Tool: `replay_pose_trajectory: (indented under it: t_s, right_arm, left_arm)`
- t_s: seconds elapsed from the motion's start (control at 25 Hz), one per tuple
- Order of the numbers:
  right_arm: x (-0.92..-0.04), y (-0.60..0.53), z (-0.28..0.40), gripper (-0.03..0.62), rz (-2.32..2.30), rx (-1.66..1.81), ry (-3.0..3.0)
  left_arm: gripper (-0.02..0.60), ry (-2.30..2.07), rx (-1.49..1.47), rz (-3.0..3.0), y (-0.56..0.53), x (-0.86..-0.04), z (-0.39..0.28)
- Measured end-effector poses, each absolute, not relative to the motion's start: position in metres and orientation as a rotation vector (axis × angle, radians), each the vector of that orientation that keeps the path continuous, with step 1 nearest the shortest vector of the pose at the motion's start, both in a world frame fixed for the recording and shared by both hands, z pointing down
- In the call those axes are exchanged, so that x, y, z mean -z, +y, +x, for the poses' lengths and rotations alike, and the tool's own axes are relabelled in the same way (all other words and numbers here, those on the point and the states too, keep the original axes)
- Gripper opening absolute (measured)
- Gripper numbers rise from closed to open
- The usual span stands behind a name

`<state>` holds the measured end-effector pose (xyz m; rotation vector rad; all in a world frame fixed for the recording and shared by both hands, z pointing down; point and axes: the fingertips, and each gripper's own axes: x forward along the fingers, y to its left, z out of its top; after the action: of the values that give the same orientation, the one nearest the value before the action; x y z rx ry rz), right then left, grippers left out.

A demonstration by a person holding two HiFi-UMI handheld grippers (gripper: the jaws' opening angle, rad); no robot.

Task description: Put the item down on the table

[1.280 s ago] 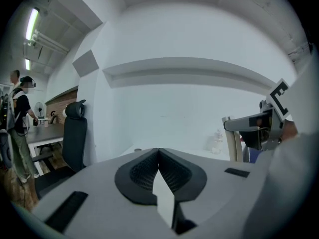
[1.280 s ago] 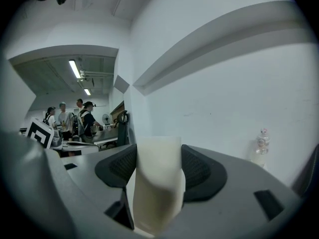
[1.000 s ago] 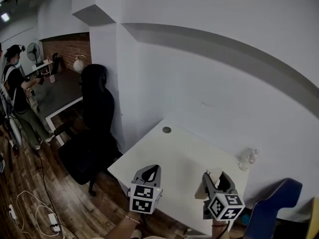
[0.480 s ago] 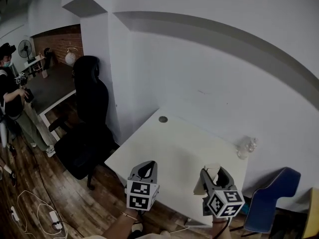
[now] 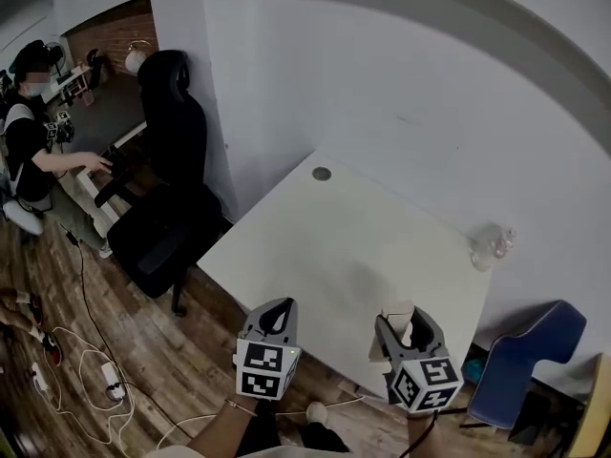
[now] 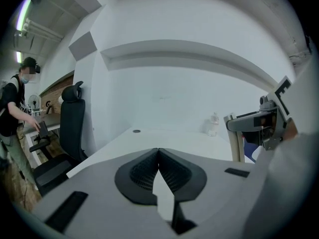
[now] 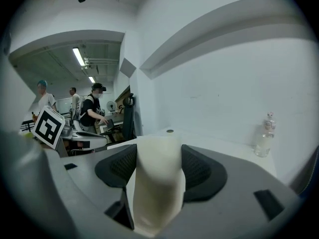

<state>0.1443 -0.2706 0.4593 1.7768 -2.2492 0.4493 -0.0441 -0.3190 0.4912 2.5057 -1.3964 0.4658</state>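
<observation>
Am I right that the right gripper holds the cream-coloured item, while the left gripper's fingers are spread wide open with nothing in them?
Not quite. The left gripper is empty, but its fingers are closed together, not spread open. The left gripper view shows this. The rest is right: the right gripper holds the cream-coloured item.

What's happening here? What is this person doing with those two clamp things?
A person stands at the near edge of a white table, holding a hand-held gripper in each hand. The right gripper is clamped on a cream-coloured item and holds it above the table, not yet set down. The left gripper is shut and empty. A clear bottle stands at the table's far corner by the wall, and a black office chair is on the left.
</observation>
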Motion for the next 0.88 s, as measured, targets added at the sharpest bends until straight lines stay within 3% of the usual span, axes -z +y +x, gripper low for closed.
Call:
replay_pose_trajectory:
  t_s: [0.88]
  right_arm:
    - [-0.529, -0.273, 0.116, 0.295, 1.393, -0.381, -2.298]
  left_arm:
    - [0.017, -1.44, -0.552, 2.361, -0.3, -0.551, -0.065]
